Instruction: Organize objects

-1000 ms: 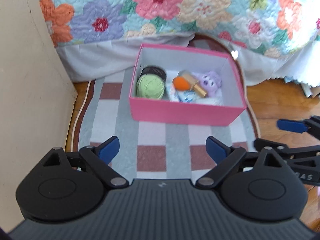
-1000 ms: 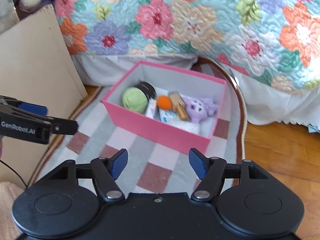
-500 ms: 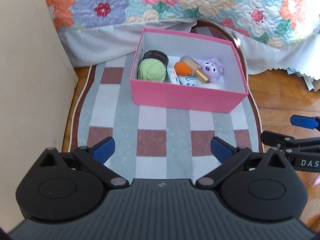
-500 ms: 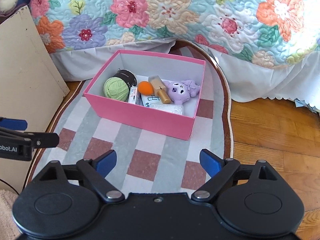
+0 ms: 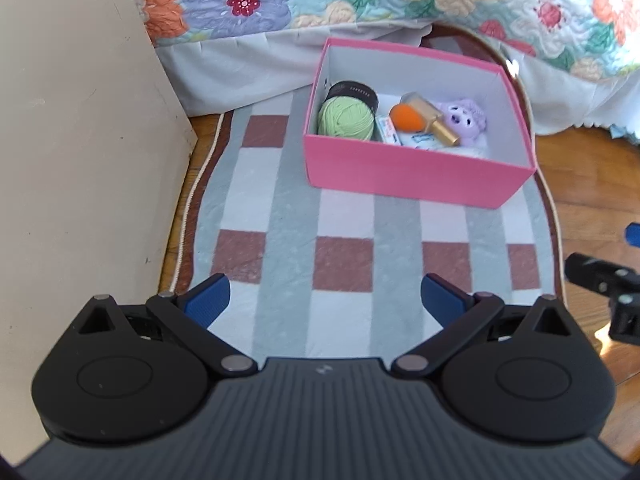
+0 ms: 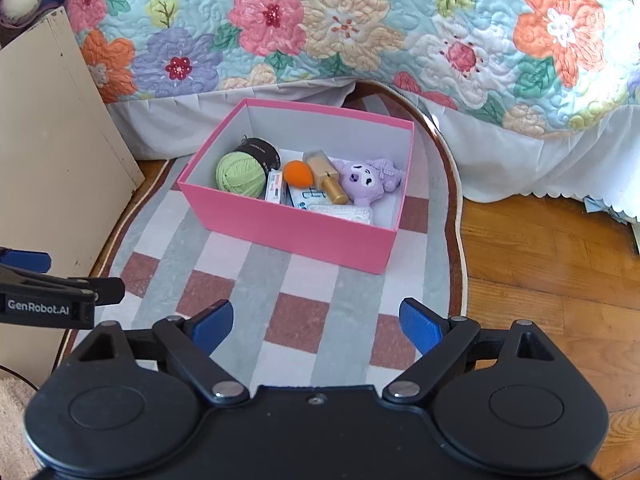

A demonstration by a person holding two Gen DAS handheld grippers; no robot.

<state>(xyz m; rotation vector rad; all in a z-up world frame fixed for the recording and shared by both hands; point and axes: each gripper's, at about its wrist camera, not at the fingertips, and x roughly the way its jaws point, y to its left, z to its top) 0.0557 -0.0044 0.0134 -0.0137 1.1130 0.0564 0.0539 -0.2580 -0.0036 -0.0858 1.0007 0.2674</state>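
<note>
A pink box [image 5: 412, 178] [image 6: 288, 228] stands on a checked rug. It holds a green yarn ball [image 5: 345, 117] [image 6: 240, 172], a black jar [image 5: 358, 91], an orange sponge [image 5: 409, 117] [image 6: 298, 173], a gold bottle [image 5: 434, 122] [image 6: 326, 178], a purple plush toy [image 5: 464, 120] [image 6: 370, 178] and small white packs [image 6: 340, 212]. My left gripper [image 5: 325, 304] is open and empty, well short of the box. My right gripper [image 6: 318, 322] is open and empty, also short of the box.
The checked rug [image 5: 344, 256] [image 6: 304, 320] lies on a wooden floor [image 6: 552, 264]. A bed with a floral quilt [image 6: 360, 28] stands behind the box. A beige board [image 5: 80, 152] [image 6: 52, 152] stands at the left.
Both grippers have drawn back and shifted; the box sits farther right in the left wrist view. The right gripper's jaws have opened wider than a second ago. The box contents are unchanged.
</note>
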